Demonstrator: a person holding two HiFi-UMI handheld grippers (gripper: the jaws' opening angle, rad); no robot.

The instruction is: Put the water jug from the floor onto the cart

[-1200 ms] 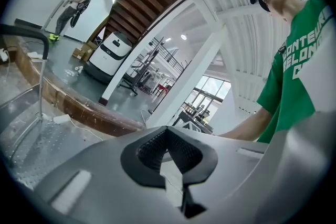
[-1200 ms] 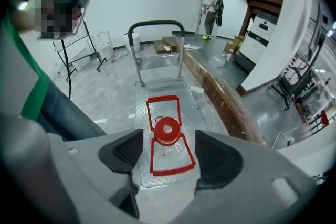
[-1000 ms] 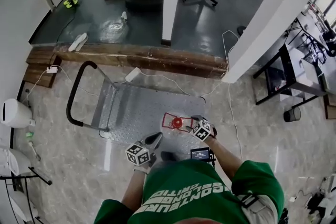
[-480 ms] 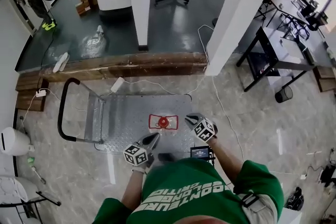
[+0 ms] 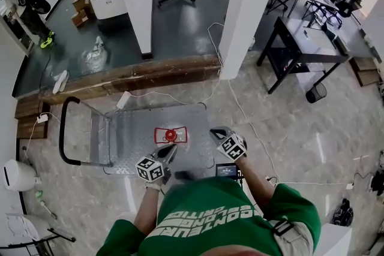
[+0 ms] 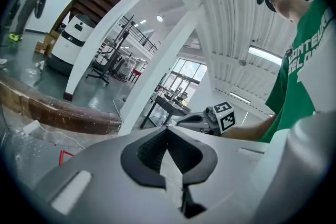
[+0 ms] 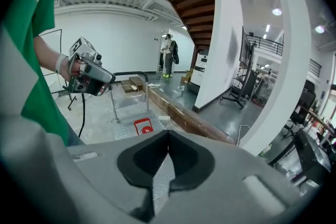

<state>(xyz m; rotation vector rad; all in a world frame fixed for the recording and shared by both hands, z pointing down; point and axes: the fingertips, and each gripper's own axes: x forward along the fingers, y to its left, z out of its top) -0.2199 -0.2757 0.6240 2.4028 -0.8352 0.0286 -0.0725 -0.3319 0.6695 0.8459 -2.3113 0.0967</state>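
Note:
The water jug [image 5: 171,135], clear with a red cap and red handle, stands upright on the metal cart [image 5: 138,126]. Its red top also shows in the right gripper view [image 7: 143,126]. My left gripper [image 5: 170,153] hovers just near of the jug, shut with nothing in it [image 6: 167,129]. My right gripper [image 5: 216,132] is over the cart's right edge, apart from the jug. Its jaws have just been closing and stand shut on nothing [image 7: 168,134].
The cart's black handle [image 5: 63,135] is at its left end. A wooden step [image 5: 162,72] and two white pillars [image 5: 240,15] lie beyond. Cables [image 5: 240,117] trail over the floor. A black table [image 5: 300,51] is at right, a white bin [image 5: 18,175] at left.
My right gripper has drawn away from the jug's red top to the right and has shut. The left gripper has shifted closer beside the jug. The jug stays on the cart.

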